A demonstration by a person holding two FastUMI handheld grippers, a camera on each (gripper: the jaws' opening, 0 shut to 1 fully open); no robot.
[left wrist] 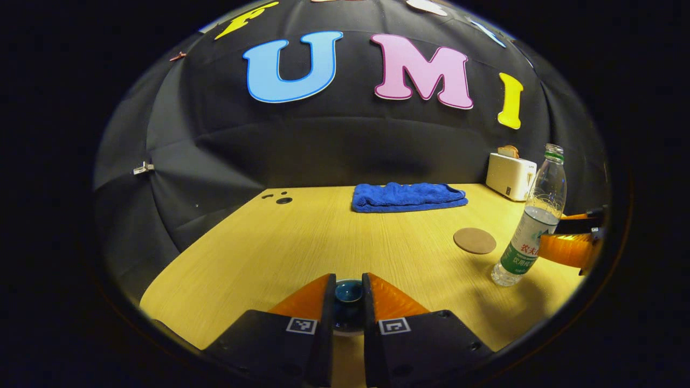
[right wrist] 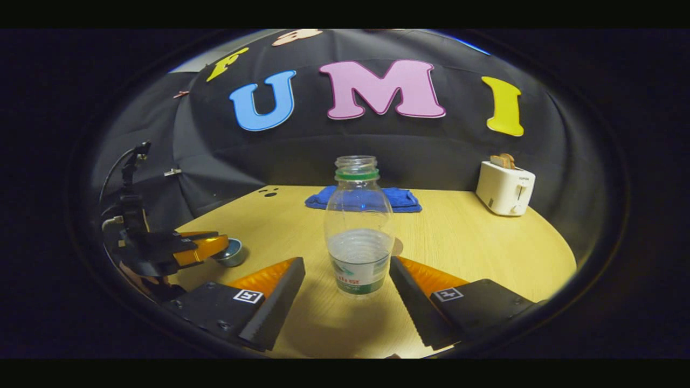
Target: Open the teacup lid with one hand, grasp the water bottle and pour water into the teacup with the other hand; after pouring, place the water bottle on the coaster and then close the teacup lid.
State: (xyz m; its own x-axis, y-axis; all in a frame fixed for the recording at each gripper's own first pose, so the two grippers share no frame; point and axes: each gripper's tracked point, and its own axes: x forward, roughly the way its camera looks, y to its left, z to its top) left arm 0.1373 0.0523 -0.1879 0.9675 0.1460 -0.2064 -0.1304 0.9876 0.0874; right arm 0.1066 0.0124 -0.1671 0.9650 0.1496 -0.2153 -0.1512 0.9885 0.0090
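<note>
The teacup sits on the wooden table right under my left gripper, whose two fingers press on the blue knob of the teacup lid. In the right gripper view the teacup shows at the far left under that left gripper. A clear, uncapped water bottle, partly full, stands upright between the spread fingers of my right gripper, with a gap on each side. In the left gripper view the bottle stands at the right with the right gripper behind it. A round brown coaster lies beside the bottle.
A folded blue towel lies at the table's far edge, and a white toaster with bread in it stands at the back right. Small dark holes mark the table's far left. A sliver of the coaster peeks out behind the bottle.
</note>
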